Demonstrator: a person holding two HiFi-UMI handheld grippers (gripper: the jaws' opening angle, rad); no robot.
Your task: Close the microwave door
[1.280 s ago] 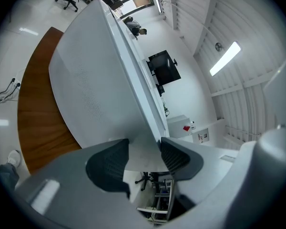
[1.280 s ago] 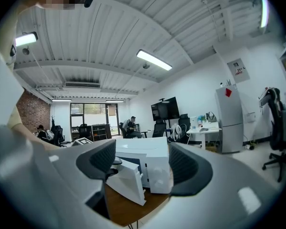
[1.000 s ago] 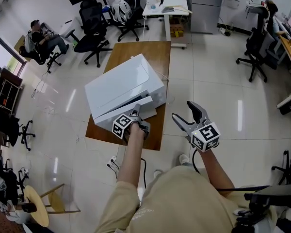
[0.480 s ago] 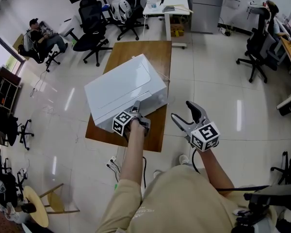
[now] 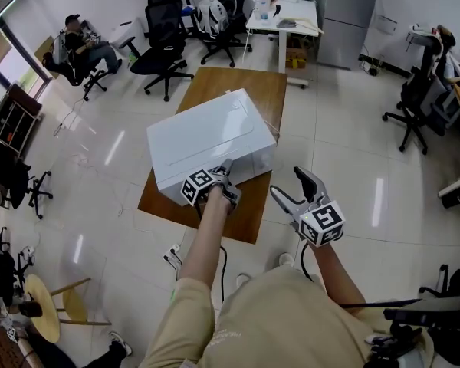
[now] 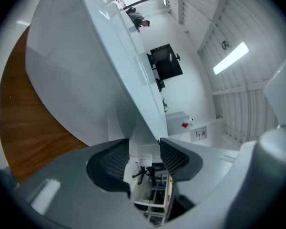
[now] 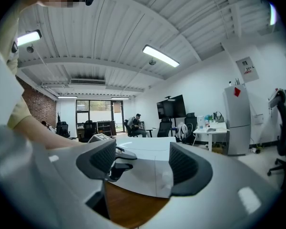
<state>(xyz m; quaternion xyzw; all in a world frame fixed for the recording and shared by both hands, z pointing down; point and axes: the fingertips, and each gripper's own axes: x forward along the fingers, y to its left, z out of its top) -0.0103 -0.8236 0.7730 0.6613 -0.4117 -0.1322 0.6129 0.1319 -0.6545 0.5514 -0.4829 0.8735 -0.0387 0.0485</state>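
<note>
Just ahead of clenched left fingers (image 6: pixel 109 163), microwave door (image 5: pixel 249 167); right fingers (image 7: pixel 188 168) released, aside.

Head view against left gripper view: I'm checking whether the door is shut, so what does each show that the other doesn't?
Only the head view: the whole microwave with its door flush, and the open right gripper held clear of it. Only the left gripper view: the left gripper's jaws closed to a narrow gap, right at the microwave's white edge, plus a ceiling light. Both: the microwave and the wooden table under it.
</note>
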